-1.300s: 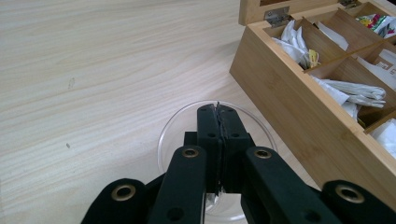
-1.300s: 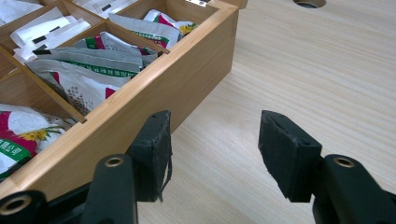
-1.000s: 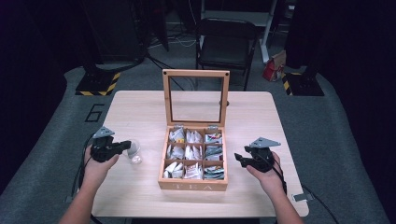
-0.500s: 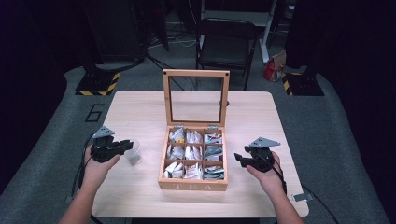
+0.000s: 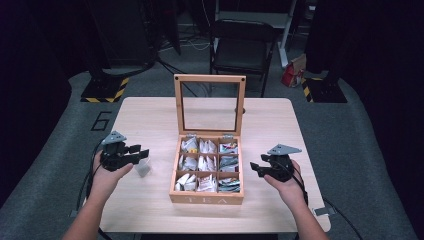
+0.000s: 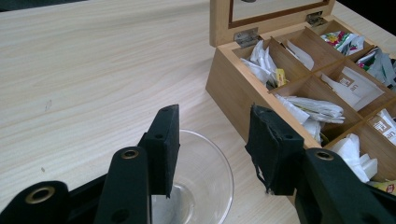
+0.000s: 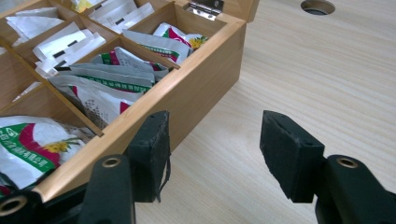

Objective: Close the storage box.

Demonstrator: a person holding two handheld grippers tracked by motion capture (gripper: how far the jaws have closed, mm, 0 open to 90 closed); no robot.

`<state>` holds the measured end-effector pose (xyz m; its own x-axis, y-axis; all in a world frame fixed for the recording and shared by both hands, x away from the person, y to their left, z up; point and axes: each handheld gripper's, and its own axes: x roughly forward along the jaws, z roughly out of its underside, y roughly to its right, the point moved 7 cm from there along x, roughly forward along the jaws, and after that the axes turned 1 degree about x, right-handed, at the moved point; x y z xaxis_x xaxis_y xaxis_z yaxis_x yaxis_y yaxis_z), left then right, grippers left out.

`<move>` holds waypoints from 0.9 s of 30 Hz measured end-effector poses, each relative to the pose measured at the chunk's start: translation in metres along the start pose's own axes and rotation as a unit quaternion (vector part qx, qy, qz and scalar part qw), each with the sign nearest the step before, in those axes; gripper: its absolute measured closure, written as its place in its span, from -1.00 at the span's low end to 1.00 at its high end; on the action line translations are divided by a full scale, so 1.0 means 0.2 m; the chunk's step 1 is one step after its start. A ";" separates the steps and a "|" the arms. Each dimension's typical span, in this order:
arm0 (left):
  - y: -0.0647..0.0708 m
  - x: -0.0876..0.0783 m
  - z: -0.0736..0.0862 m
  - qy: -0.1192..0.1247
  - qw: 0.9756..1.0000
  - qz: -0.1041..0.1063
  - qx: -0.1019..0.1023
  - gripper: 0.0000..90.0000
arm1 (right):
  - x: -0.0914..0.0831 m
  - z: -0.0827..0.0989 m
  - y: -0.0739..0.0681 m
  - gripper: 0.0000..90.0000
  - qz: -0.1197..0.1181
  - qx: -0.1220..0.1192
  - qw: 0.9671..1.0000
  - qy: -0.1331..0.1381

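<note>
The left tool [image 6: 212,149] has just been opening; its jaws now stand apart, one pad just inside the rim of the glass bowl [image 6: 205,186], the other outside it, neither pressing on the glass. The bowl sits upright on the worktop [image 5: 150,120], just left of the tea box [image 5: 207,197] and apart from its wall. It looks empty, though its base is partly hidden behind the jaw.

Judgement: the release of the bowl is in hand. To finish it well, the left tool should lift straight up until both pads clear the rim — any sideways drag risks tipping or sliding the glass toward the box.

The right tool [image 7: 212,154] is about half open and holds nothing; it hovers over bare worktop just beside the box's right wall.

Containers: the wooden box stands open, its glazed lid [image 5: 210,102] upright on its hinges. It has 9 compartments in 3 rows of 3, every one stocked with tea sachets [image 7: 112,74] — white paper packets in the left and middle columns, green-and-red printed ones in the right column.
</note>
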<state>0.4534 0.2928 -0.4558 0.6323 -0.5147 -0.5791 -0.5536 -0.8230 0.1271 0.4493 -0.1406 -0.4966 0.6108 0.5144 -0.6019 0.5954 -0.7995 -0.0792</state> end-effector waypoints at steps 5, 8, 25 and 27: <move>0.02 0.00 -0.01 0.001 1.000 0.003 -0.001 0.17 | -0.01 -0.02 -0.02 -0.06 -0.005 -0.008 1.000 -0.004; 0.03 0.01 -0.01 -0.004 1.000 0.006 0.003 0.17 | -0.01 -0.03 -0.03 -0.06 -0.009 -0.013 1.000 -0.007; 0.07 0.02 -0.03 -0.005 1.000 0.011 0.008 0.12 | -0.02 -0.18 0.00 -0.07 -0.018 -0.018 1.000 -0.008; 0.07 0.03 -0.03 -0.007 1.000 0.015 0.010 0.12 | -0.02 -0.21 0.00 -0.07 -0.018 -0.021 1.000 -0.008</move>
<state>0.4527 0.2761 -0.4517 0.6080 -0.5347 -0.5870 -0.5820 -0.8030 0.1286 0.4688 -0.1297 -0.4618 0.5807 0.5374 -0.6115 0.6379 -0.7671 -0.0685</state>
